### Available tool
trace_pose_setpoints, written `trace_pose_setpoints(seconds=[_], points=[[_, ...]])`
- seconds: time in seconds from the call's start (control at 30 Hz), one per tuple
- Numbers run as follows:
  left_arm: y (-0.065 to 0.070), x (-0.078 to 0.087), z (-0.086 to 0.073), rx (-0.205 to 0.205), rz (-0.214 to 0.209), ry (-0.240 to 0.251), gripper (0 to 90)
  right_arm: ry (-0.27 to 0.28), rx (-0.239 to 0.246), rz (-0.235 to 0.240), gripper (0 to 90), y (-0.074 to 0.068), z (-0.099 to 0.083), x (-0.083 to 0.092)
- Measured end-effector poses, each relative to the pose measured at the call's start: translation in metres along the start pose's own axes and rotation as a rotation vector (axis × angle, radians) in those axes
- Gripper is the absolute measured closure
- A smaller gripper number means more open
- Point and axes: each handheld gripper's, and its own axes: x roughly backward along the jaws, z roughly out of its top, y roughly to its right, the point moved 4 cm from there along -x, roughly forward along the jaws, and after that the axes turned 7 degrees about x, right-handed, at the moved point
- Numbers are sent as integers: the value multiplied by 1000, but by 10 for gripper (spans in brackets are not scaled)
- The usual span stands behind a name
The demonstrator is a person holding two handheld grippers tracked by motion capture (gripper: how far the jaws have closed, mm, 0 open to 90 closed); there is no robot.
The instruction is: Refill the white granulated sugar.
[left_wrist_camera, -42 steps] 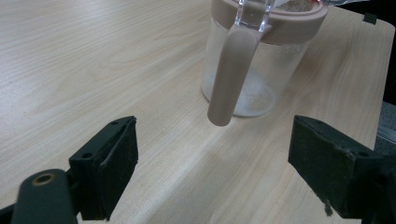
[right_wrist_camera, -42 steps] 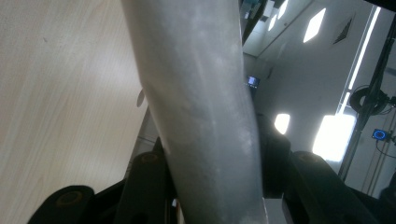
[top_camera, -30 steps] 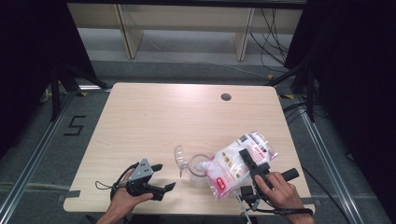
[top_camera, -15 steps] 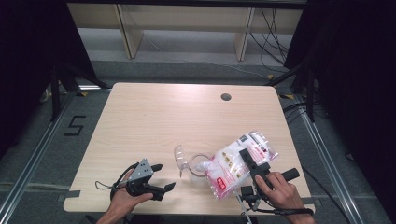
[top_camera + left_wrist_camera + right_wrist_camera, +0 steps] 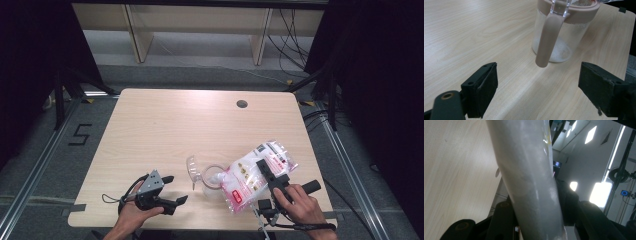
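Right gripper (image 5: 266, 172) clamps the bag (image 5: 252, 175), tipped over the jar (image 5: 212, 177) – apparently to pour. Left gripper (image 5: 172, 190) waits gaping beside the jar near the table's (image 5: 200, 125) front edge – likely ready to steady it.

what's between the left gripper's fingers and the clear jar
Nothing: bare wood tabletop separates the open left gripper from the clear jar, as the left gripper view shows.
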Motion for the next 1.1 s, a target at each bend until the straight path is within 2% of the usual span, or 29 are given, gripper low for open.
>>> trace_pose_setpoints(seconds=[1.1], points=[[0,0,0,7,4,4,155,-1,5,3,655,2,-1,1]])
